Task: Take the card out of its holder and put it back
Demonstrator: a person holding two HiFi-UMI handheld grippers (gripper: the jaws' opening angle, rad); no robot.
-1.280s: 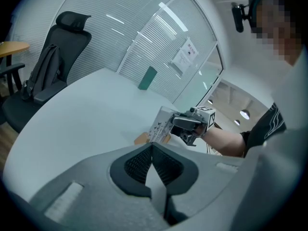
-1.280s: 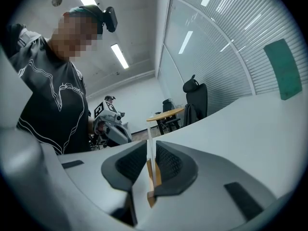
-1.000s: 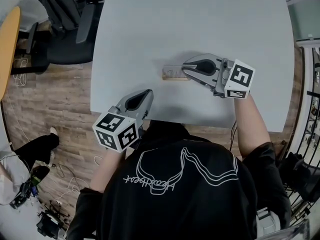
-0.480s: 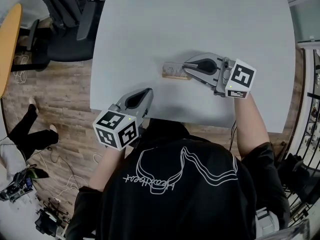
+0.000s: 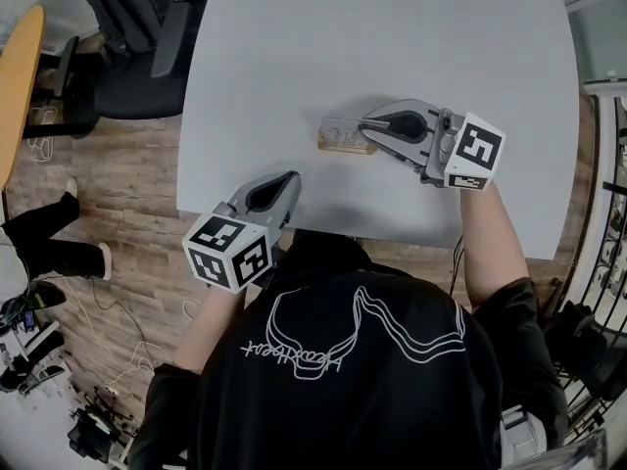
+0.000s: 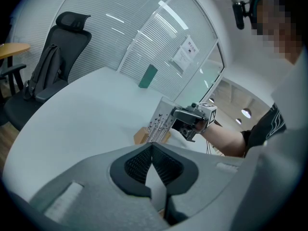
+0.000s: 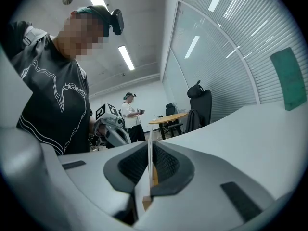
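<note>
A white card [image 5: 337, 127] printed with small black marks stands upright in a low wooden holder [image 5: 343, 147] near the middle of the pale grey table [image 5: 392, 27]. My right gripper [image 5: 364, 125] reaches in from the right. Its jaws have just been closing and now press on the card's right edge. In the right gripper view the card [image 7: 149, 143] shows edge-on between the pads, with the holder [image 7: 152, 175] below. My left gripper [image 5: 291, 180] hovers at the table's near edge, shut with nothing in it. From the left gripper view the card [image 6: 159, 119] and holder [image 6: 142, 136] lie ahead.
A black office chair [image 5: 127, 27] stands off the table's far left corner, beside an orange tabletop [image 5: 15, 76]. A green block [image 6: 147, 76] sits far back on the table. Another person [image 7: 129, 112] stands in the background. A bystander's legs [image 5: 49, 238] are on the floor at left.
The right gripper has rolled slightly at the card, and more of the card's face shows above the holder. The bystander's legs at left have shifted. The left gripper has stayed put.
</note>
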